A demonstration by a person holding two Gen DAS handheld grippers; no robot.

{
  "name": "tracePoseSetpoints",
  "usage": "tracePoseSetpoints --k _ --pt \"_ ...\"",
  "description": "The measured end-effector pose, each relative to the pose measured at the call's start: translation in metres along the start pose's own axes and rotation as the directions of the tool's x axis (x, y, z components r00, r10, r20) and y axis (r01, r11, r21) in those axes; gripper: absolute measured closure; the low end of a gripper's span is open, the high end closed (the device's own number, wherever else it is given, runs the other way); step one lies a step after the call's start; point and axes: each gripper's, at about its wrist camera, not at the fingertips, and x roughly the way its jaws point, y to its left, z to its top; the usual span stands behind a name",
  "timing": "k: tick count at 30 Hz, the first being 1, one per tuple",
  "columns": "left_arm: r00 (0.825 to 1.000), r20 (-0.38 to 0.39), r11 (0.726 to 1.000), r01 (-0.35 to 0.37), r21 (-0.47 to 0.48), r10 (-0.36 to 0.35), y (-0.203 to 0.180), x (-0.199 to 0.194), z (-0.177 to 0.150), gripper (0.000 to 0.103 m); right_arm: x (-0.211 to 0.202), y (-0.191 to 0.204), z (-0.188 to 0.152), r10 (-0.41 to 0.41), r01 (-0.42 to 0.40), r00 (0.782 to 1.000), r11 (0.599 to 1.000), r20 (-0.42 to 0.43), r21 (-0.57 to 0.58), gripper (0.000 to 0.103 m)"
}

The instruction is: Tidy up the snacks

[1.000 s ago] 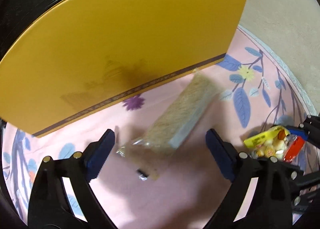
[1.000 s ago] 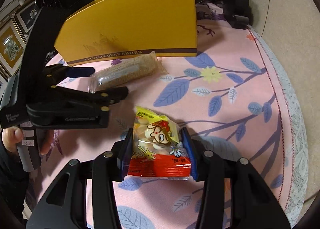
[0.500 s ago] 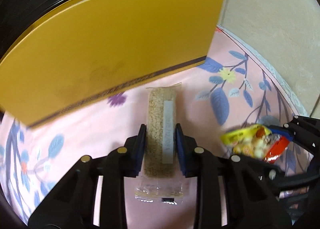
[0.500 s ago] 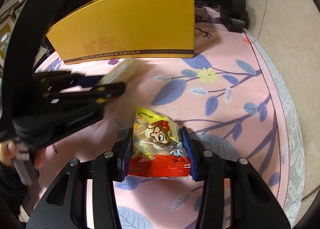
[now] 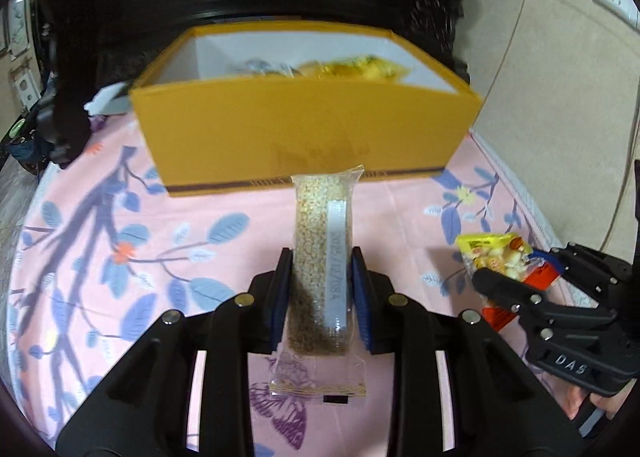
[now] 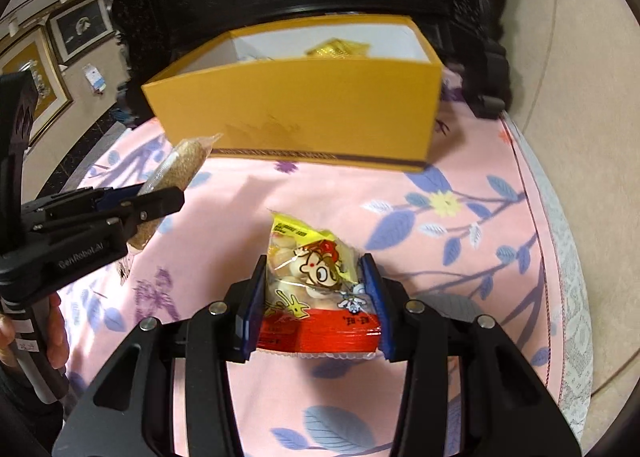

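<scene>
Clamping narrowly, the left gripper (image 5: 319,293) is holding the sesame bar packet (image 5: 322,265) while the right gripper (image 6: 316,307) is gripping the cartoon snack bag (image 6: 316,289), both near the yellow box (image 5: 304,133).

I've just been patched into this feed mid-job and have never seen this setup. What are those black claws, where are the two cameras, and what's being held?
No robot: a person carries two hand-held grippers, each with a fisheye camera looking forward along its fingers. In the left wrist view, the left gripper is clamped on a clear-wrapped sesame bar. In the right wrist view, the right gripper is clamped on a yellow-and-red cartoon snack bag. Each gripper also shows at the side of the other's picture. Ahead, on the pink floral tablecloth, stands an open yellow box with some snacks inside.
</scene>
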Motion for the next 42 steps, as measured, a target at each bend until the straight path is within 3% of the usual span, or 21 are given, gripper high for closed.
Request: tracePoseSetpoints --k 6,10,14,16,29,30,31,32,34,35,37,42 --pt "0.999 0.035 1.0 -0.026 0.003 0.026 0.006 -0.018 0.04 0.075 -0.014 0.009 0.052 0.035 -0.033 0.998 0.999 0.043 -0.035 0.057" --pt "0.997 0.038 0.997 -0.067 -0.028 0.068 0.012 -0.01 0.099 0.075 -0.012 0.004 0.109 0.053 -0.051 0.997 0.998 0.063 -0.023 0.057" --pt "0.994 0.023 0.992 -0.108 -0.065 0.109 0.018 0.011 0.159 0.075 0.007 -0.003 0.169 0.01 -0.011 0.998 1.0 0.064 0.006 0.057" --pt "0.991 0.013 0.989 -0.129 -0.075 0.13 0.019 0.022 0.18 0.075 0.014 -0.007 0.182 -0.002 0.001 0.998 1.0 0.059 0.021 0.057" --pt "0.987 0.007 0.984 -0.159 -0.082 0.16 0.027 0.046 0.202 0.074 0.041 -0.013 0.207 -0.012 0.01 0.998 0.999 0.061 0.034 0.057" --pt "0.986 0.012 0.982 -0.167 -0.085 0.168 0.028 0.047 0.203 0.072 0.041 -0.014 0.211 -0.029 0.026 0.997 0.999 0.079 0.036 0.056" --pt "0.982 0.026 0.979 -0.183 -0.09 0.186 0.029 0.046 0.205 0.048 0.041 -0.015 0.214 -0.055 0.052 0.993 0.998 0.1 0.037 0.041" --pt "0.977 0.04 0.974 -0.205 -0.094 0.209 0.031 0.044 0.207 0.004 0.04 -0.015 0.216 -0.076 0.072 0.991 0.997 0.114 0.038 0.03" --pt "0.949 0.101 0.951 -0.288 -0.115 0.299 0.032 0.037 0.208 0.002 0.037 -0.018 0.219 -0.111 0.105 0.983 0.993 0.145 0.049 0.009" --pt "0.951 0.12 0.955 -0.273 -0.114 0.286 0.033 0.034 0.209 0.002 0.037 -0.018 0.219 -0.111 0.106 0.983 0.993 0.143 0.046 0.006" --pt "0.956 0.104 0.959 -0.264 -0.102 0.275 0.035 0.035 0.211 0.002 0.04 -0.016 0.22 -0.112 0.11 0.986 0.994 0.126 0.021 0.004" --pt "0.947 0.105 0.949 -0.292 -0.115 0.304 0.036 0.036 0.21 0.002 0.049 -0.014 0.218 -0.12 0.119 0.989 0.993 0.091 0.018 0.003"
